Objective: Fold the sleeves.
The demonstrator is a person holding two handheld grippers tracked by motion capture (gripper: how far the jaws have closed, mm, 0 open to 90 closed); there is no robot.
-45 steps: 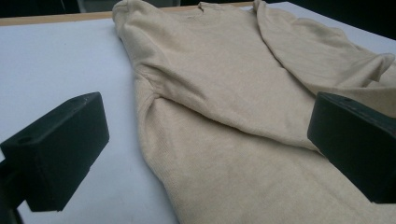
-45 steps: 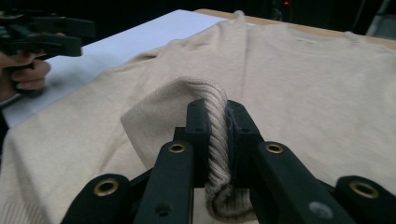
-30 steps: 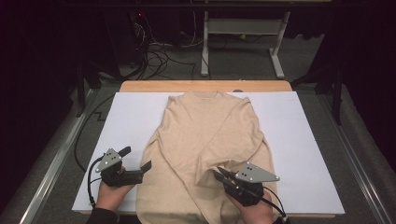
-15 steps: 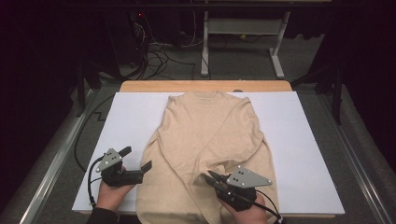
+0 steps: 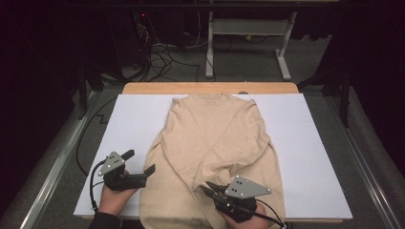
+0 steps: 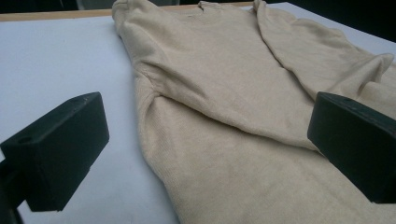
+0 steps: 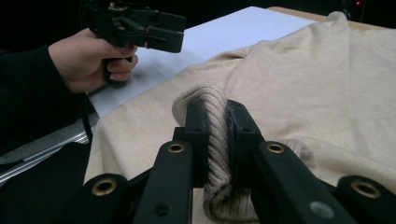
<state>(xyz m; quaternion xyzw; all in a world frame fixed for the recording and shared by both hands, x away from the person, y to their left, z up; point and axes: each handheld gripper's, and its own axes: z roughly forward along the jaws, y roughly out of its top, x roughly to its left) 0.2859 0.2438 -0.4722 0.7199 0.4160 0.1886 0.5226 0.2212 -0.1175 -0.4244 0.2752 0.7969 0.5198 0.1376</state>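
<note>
Cuff of the beige sweater sits pinched between the closed jaws of your right gripper, near the table's front edge. Your left gripper hovers wide open, holding nothing, beside the sweater's left hem. The sweater lies flat down the table's middle, collar toward the far edge.

A beige knit sweater is lying flat in the middle of the frame, neck toward the top, sleeves folded across its body, one ribbed cuff bunching upright.
</note>
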